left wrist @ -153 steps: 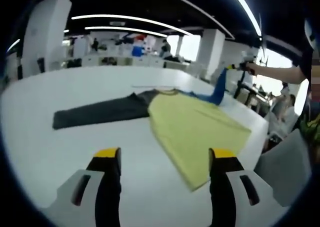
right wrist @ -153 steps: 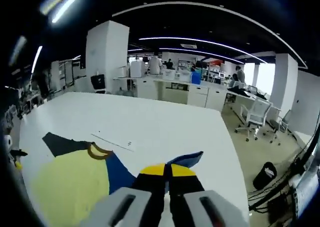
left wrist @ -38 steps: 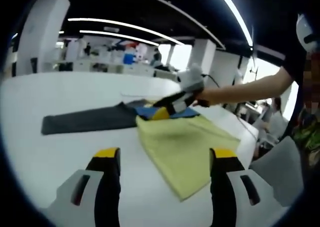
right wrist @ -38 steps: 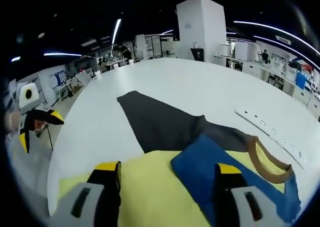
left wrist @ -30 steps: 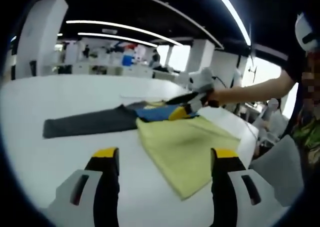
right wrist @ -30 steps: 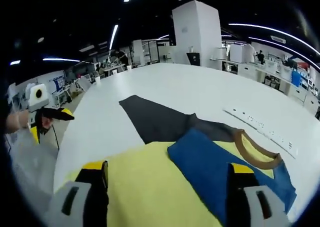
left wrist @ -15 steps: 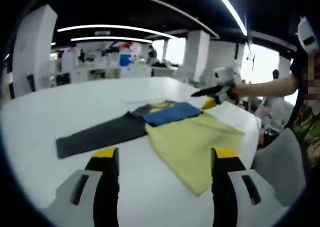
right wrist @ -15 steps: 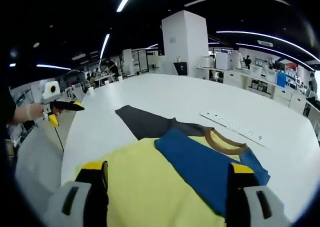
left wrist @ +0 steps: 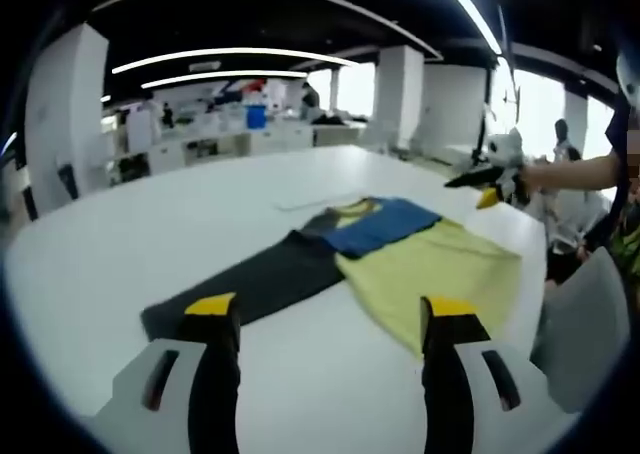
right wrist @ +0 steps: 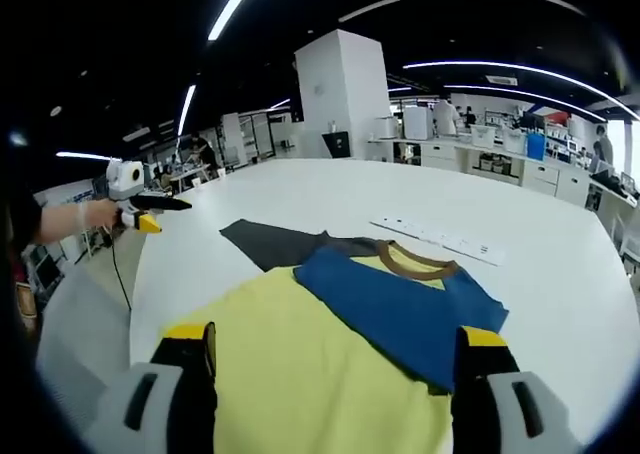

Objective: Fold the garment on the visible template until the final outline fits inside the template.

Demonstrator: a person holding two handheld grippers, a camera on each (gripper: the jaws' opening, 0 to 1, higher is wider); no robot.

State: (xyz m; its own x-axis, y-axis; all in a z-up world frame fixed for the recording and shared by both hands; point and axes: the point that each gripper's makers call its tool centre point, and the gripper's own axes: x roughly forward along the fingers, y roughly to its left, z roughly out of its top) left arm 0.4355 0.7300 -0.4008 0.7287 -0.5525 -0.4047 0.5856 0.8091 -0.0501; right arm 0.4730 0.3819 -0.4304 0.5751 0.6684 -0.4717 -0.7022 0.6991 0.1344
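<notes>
One sleeve of the garment (right wrist: 330,354) lies folded across its yellow body on the worktop (left wrist: 120,254); both hand-held grippers hover spread and empty. Next, the grey sleeve (left wrist: 250,286) needs folding inward.

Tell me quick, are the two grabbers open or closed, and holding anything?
Left gripper: open, holding nothing.
Right gripper: open, holding nothing, above the yellow shirt.

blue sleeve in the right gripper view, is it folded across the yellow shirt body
Yes, the blue sleeve lies flat across the yellow shirt body, running from below the brown collar toward the shirt's middle.
</notes>
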